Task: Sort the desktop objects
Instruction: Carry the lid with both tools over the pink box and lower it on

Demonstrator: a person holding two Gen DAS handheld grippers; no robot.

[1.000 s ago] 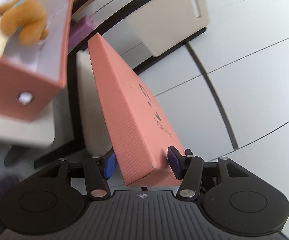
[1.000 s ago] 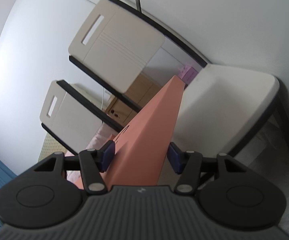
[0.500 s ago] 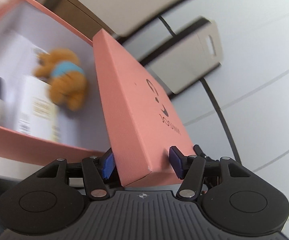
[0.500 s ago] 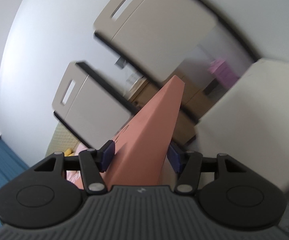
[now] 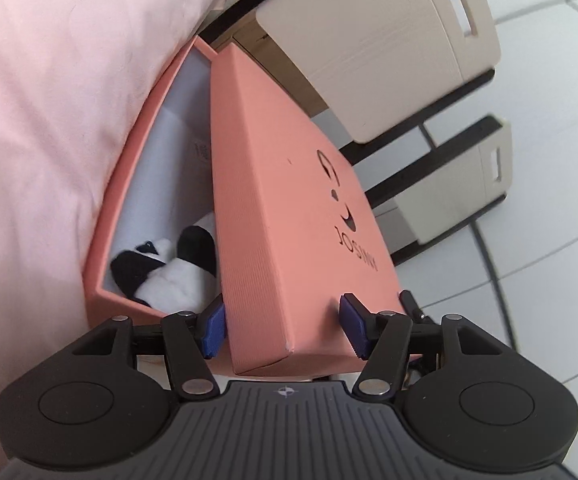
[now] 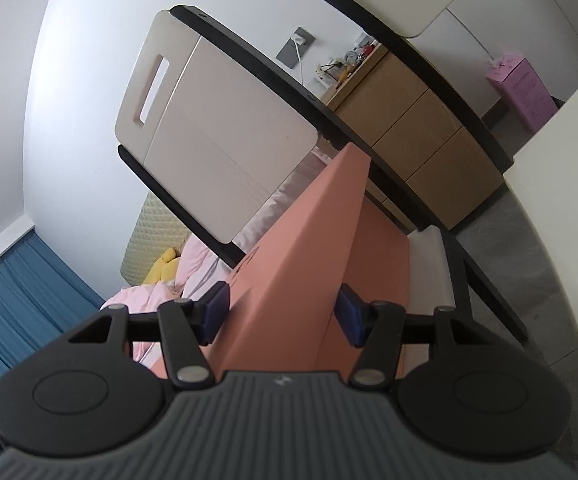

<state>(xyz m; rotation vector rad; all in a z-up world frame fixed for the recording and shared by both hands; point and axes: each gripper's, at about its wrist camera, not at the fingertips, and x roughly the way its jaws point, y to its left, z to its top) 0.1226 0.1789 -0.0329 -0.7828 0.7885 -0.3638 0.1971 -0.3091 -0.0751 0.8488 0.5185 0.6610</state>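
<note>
lid (image 5: pixel 273 216): salmon cardboard, tilted over open box (image 5: pixel 137 184) holding panda plush (image 5: pixel 169 268) | left gripper (image 5: pixel 281 330), right gripper (image 6: pixel 281 314): jaws clamped on opposite lid ends | handling: probably light, rigid, crushable walls; grip short end rims, moderate force

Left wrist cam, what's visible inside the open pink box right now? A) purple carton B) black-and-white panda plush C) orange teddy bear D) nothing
B: a black-and-white panda plush lies at the near end of the open pink box, beside the pink lid that the left gripper clamps.
</note>
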